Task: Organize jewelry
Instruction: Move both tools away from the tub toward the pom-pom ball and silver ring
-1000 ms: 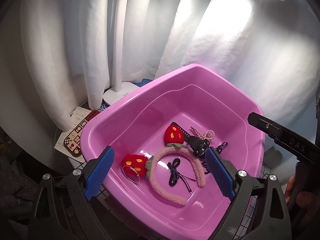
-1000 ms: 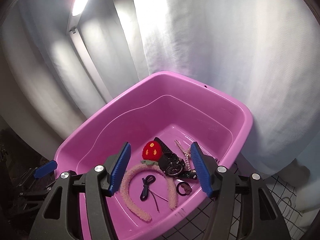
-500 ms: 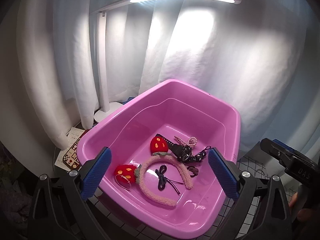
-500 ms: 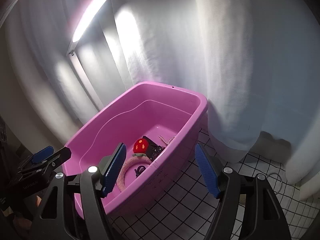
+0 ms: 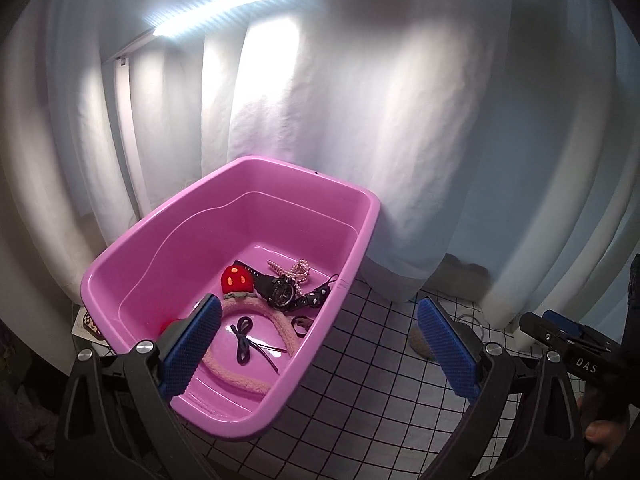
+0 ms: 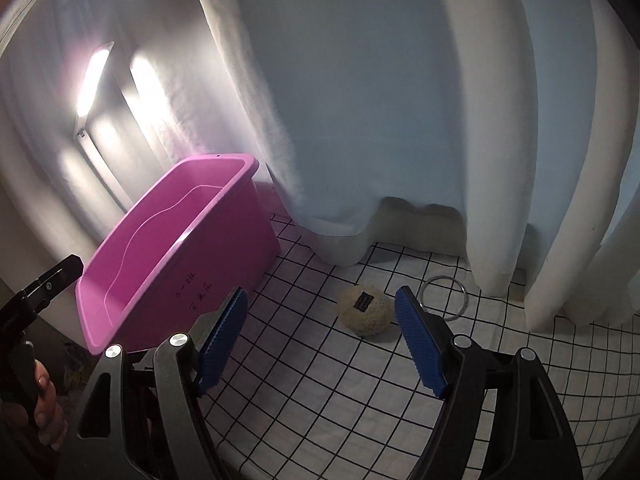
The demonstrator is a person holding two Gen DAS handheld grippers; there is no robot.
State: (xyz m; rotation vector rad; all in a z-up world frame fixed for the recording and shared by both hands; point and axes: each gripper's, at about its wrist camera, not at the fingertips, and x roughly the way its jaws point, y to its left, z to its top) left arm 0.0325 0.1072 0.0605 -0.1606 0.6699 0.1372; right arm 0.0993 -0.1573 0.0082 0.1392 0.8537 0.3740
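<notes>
Both tools hang spread apart and empty, left tool (image 5: 320, 348) over the pink tub (image 5: 362, 236) holding the jewelry, right tool (image 6: 320, 336), jaws just widening, marked "DAS".

Pink fuzzy headband (image 5: 256, 376), black watch (image 5: 280, 292) and pearl string (image 5: 296, 270) together inside pink tub (image 5: 168, 240)

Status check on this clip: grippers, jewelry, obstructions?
Both hand-held grippers open, empty. Jewelry lies in pink tub; fuzzy piece and metal ring on grid cloth. Nothing blocking.
</notes>
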